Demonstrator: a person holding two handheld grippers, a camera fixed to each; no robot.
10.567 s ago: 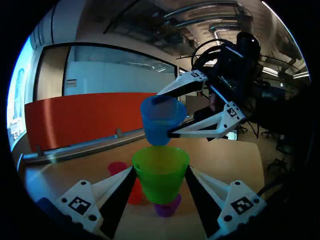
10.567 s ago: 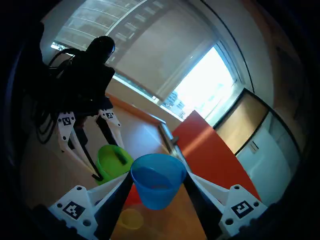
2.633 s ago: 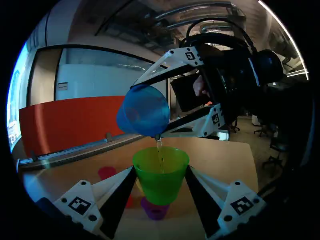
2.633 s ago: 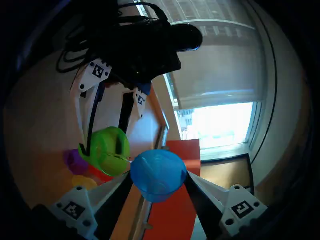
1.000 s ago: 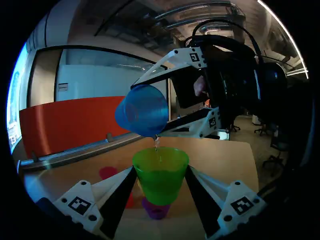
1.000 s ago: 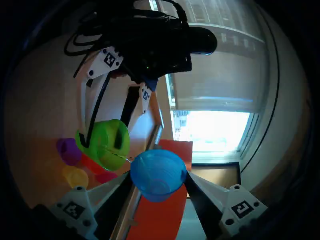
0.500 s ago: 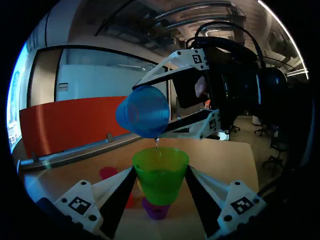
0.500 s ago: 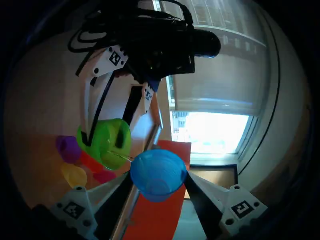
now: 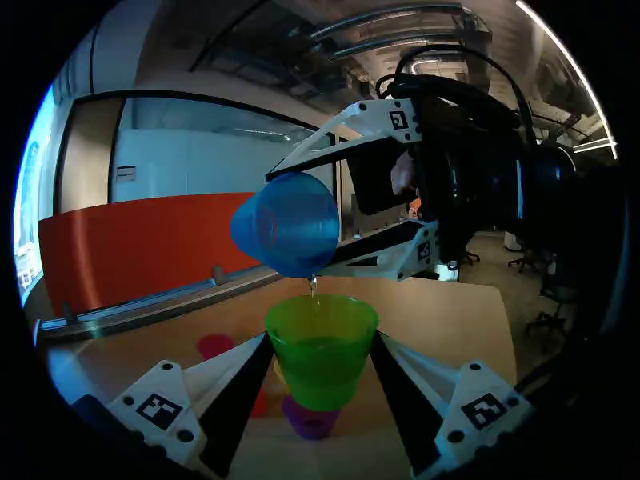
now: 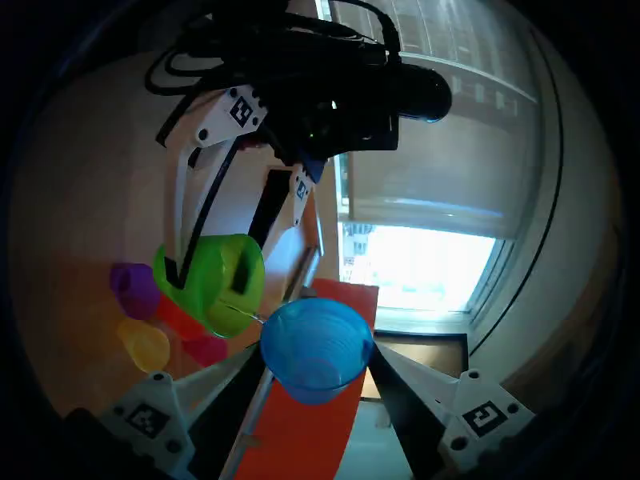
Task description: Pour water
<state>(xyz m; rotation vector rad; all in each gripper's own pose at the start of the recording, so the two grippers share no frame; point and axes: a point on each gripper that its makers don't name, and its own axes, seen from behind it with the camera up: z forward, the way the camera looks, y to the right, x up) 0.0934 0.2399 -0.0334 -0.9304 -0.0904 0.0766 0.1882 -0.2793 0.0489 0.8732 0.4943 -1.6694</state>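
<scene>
- The left gripper (image 9: 322, 338) is closed partway onto a green cup (image 9: 322, 360), with 1 finger pressing on each side of it, at the lower centre of the left gripper view.
- The green cup stands upright and holds water to about its middle.
- The right gripper (image 10: 317, 352) has a blue cup (image 10: 316, 346) the same way, both fingers against its wall, at the lower centre of the right gripper view.
- In the left gripper view the blue cup sits at the centre of the frame, just above the green cup. It is tipped steeply, with its lowest lip over the green cup's mouth, and the 2 cups do not touch.
- A thin thread of water (image 9: 313, 285) hangs from that lip down into the green cup.
- The right gripper's 2 white fingers run from the blue cup toward the upper right of the left gripper view, where part of a hand (image 9: 402, 171) shows against the dark body.
- At the bottom centre of that view, below the green cup, a purple cup (image 9: 310, 418) stands on the wooden table (image 9: 448, 320).
- A pink cup (image 9: 214, 346) is at lower left, and a sliver of a red cup (image 9: 258, 402) shows beside the left finger.
- In the right gripper view a yellow cup (image 10: 144, 344) lies at left, just below the purple cup.
- An orange-red panel (image 9: 144, 240) crosses the left middle of the left gripper view.
- A bright window (image 10: 416, 268) sits right of centre in the right gripper view.
</scene>
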